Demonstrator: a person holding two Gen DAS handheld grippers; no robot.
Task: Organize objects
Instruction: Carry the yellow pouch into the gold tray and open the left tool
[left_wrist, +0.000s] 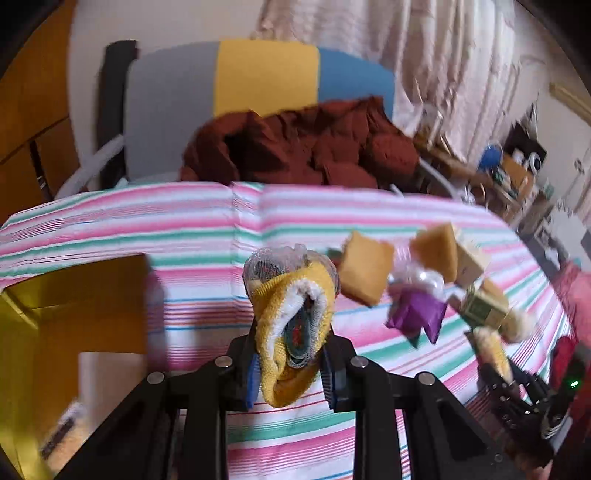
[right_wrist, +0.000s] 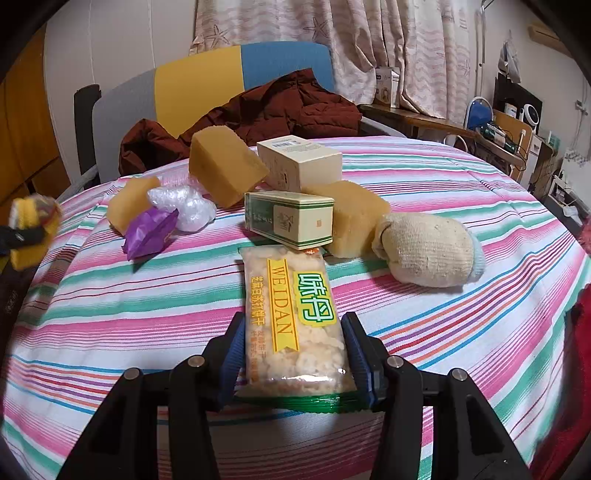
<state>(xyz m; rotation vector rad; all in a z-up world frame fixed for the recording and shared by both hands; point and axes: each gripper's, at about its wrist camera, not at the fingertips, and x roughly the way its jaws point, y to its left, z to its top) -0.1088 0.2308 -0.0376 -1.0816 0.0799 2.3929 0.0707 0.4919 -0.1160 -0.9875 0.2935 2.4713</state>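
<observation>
L gripper (left_wrist: 291, 354): fingers pinching yellow sock (left_wrist: 291, 325) w/ white lining, rolled, clear wrap at top, lifted off striped cloth (left_wrist: 110, 221). R gripper (right_wrist: 295, 358): fingers clamped on snack packet (right_wrist: 291, 317), clear, yellow band, green label, far end on cloth. Pink/green/white stripes; chair w/ dark red jacket (right_wrist: 280, 107), curtains behind. Count: 4 sponges, 2 boxes, 1 cream sock ball (right_wrist: 428, 251).

Pale curtains (right_wrist: 388, 48) hang behind a grey, yellow and blue chair (right_wrist: 221, 81); cluttered wooden desk (right_wrist: 424, 122) at right.
</observation>
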